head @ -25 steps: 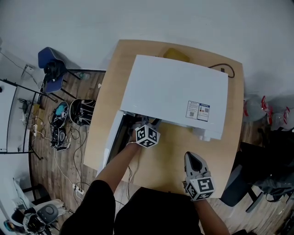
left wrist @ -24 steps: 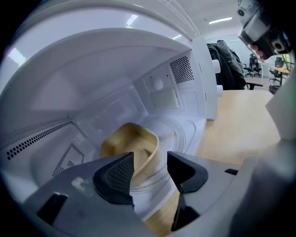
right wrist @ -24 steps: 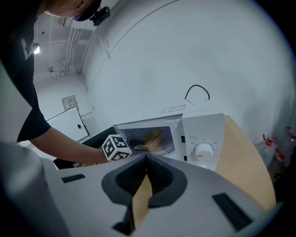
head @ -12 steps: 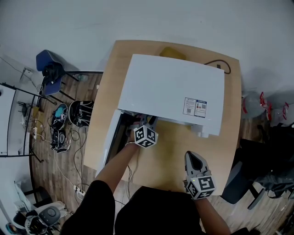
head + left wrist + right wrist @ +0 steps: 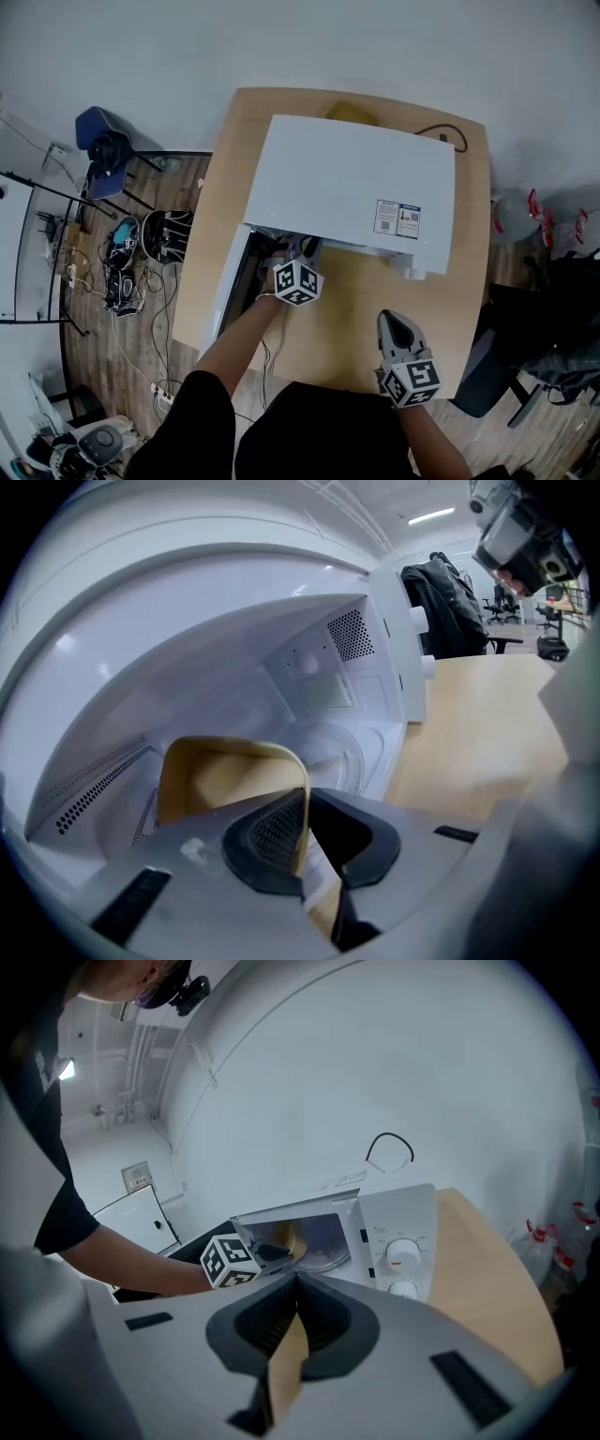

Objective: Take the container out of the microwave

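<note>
A white microwave (image 5: 356,183) stands on the wooden table (image 5: 361,314) with its door (image 5: 230,286) swung open to the left. Inside it sits a beige container (image 5: 216,771) with a thin rim. My left gripper (image 5: 302,803) reaches into the cavity, and its jaws are closing with the container's right wall pinched between the pads. From above, only the marker cube of the left gripper (image 5: 298,255) shows at the opening. My right gripper (image 5: 394,324) hangs over the table's front right, shut with nothing in it. In the right gripper view the container (image 5: 286,1238) shows inside the cavity.
A yellow object (image 5: 352,111) and a black cable (image 5: 450,139) lie behind the microwave. The control panel with two knobs (image 5: 403,1255) is on the microwave's right. A blue chair (image 5: 103,141) and cables clutter the floor on the left.
Both grippers stay where they were; only the head view has shifted slightly.
</note>
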Tool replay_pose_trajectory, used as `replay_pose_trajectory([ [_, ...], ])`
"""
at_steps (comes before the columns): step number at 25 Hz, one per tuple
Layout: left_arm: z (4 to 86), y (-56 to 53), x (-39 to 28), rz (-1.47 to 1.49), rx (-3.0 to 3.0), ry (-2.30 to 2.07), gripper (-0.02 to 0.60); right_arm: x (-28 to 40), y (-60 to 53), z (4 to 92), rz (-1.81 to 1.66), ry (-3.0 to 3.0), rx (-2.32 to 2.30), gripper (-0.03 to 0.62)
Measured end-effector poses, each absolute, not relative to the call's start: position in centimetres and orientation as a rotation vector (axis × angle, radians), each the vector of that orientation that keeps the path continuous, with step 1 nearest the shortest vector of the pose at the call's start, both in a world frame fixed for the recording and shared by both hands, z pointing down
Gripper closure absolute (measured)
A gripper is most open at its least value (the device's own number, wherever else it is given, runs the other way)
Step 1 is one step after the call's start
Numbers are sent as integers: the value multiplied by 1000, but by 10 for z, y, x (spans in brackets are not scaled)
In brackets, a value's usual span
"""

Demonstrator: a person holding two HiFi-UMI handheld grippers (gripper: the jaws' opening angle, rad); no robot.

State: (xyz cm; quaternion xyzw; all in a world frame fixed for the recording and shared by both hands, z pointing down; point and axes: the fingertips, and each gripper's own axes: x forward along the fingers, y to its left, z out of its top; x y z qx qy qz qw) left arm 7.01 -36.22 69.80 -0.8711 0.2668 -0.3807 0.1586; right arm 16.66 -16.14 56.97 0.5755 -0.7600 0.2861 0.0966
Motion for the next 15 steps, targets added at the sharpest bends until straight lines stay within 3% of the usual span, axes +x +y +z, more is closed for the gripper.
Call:
replay_pose_trajectory([
  [15, 672, -329, 44, -1000, -2663, 875, 561, 174, -140, 556, 779, -2201, 1823, 534],
])
